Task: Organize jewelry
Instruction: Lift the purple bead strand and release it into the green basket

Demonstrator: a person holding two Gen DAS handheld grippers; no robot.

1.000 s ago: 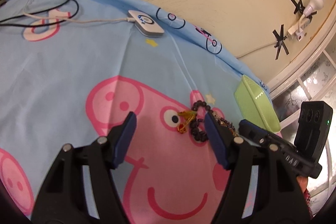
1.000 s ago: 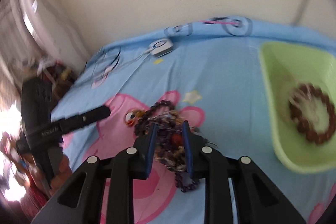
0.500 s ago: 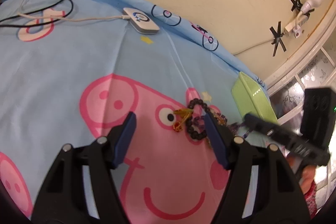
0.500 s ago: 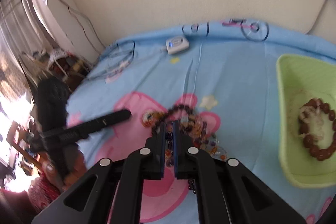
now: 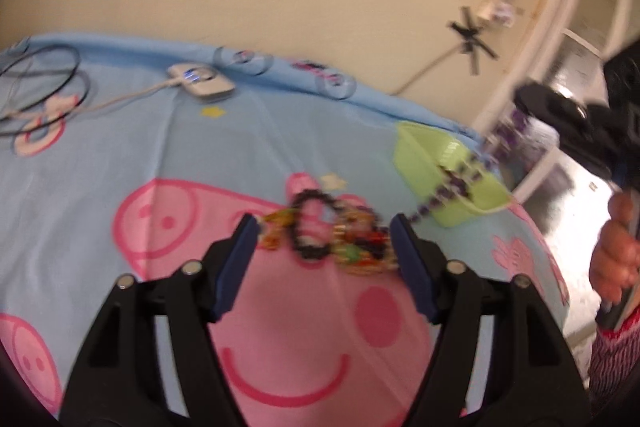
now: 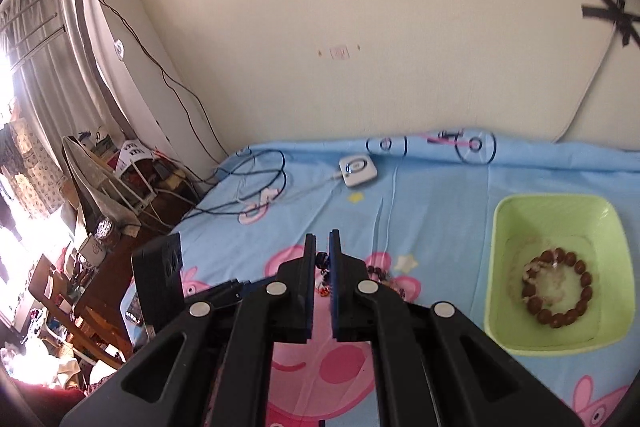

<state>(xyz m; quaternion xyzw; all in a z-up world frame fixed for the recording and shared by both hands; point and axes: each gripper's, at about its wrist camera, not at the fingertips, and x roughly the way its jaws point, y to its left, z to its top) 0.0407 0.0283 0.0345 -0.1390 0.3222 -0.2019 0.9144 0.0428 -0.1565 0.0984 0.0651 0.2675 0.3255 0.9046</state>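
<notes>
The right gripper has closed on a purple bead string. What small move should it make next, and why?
Probably carry it sideways toward the green tray and stop above it. The right gripper is shut on the purple bead string, which hangs in the air near the tray in the left wrist view. The tray holds only a brown bead bracelet, so there is room beside it.

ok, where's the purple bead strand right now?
The purple bead strand hangs from the shut right gripper, dangling over the green tray, right of the jewelry pile in the left wrist view.
</notes>
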